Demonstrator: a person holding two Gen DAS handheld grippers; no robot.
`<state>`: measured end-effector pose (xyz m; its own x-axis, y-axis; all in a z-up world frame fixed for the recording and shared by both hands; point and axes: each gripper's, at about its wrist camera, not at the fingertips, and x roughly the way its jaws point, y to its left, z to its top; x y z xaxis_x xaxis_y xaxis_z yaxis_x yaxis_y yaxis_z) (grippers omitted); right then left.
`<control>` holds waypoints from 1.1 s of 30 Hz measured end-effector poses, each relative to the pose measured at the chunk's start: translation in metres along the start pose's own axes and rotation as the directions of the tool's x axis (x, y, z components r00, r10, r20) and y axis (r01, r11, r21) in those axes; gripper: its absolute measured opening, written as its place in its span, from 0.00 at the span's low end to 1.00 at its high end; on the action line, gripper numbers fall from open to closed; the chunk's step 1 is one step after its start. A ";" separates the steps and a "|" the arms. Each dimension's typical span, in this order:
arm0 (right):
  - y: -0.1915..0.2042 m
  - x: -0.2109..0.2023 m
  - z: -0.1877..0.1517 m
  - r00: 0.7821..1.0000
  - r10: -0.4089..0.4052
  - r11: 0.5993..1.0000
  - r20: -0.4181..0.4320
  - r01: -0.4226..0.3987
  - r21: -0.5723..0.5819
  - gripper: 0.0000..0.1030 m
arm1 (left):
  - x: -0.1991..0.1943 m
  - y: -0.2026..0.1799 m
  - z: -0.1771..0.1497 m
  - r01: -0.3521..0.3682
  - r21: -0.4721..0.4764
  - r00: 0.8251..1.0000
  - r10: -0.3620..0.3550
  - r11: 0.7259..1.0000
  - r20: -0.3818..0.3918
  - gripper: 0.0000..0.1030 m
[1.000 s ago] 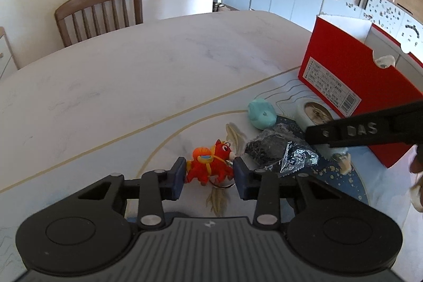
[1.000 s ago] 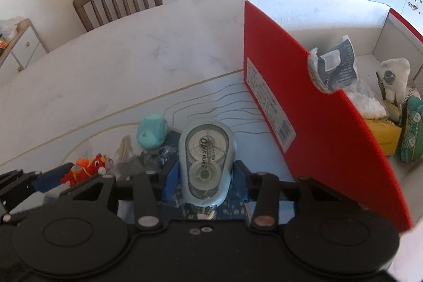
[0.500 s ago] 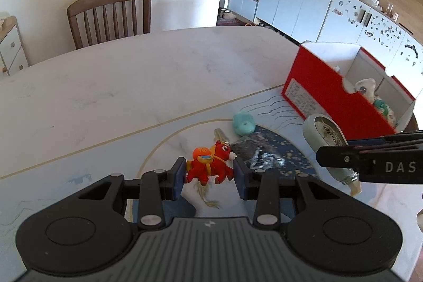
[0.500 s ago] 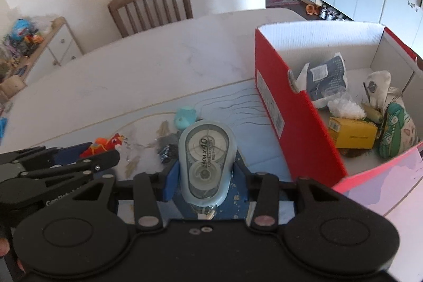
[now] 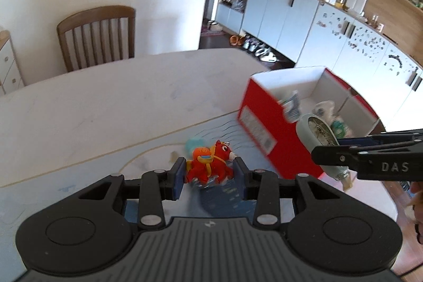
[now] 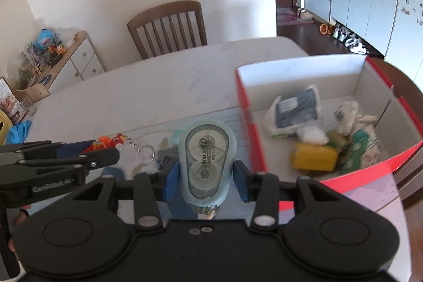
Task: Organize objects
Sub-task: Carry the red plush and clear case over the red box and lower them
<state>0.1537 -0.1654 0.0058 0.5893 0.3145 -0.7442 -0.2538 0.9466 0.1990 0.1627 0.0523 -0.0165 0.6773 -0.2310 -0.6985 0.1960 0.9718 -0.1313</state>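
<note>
The left hand-held gripper (image 5: pixel 208 173) grips the red toy horse (image 5: pixel 207 163) and the right hand-held gripper (image 6: pixel 206 180) grips the correction tape (image 6: pixel 206 160), both above the surface (image 5: pixel 92 107) beside the red box (image 6: pixel 251 123).

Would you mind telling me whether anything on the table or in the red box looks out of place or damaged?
Nothing stands out. The red cardboard box sits upright with odds and ends piled loosely inside, and a few small items remain on the white table beside it.

Red box (image 6: pixel 251 123) near wall blocks sideways entry; open top clear above contents.
</note>
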 end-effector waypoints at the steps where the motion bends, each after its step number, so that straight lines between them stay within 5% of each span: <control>1: -0.006 -0.003 0.002 1.000 -0.004 1.000 0.009 0.004 0.002 0.42 | -0.001 -0.006 0.004 0.006 0.005 1.000 -0.006 1.000 0.003 0.36; 18: -0.155 -0.020 0.045 0.987 -0.138 0.986 0.083 0.129 0.105 0.42 | 0.045 -0.124 0.063 0.081 0.103 0.996 -0.085 0.991 0.028 0.36; 33: -0.213 0.009 0.063 0.990 -0.132 0.988 0.058 0.126 0.093 0.42 | 0.105 -0.182 0.085 0.057 0.138 0.998 -0.054 0.989 -0.019 0.36</control>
<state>0.2619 -0.3601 -0.0032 0.6610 0.1902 -0.7259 -0.1045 0.9813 0.1619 0.2579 -0.1533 -0.0061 0.6519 -0.2826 -0.7037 0.3302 0.9412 -0.0720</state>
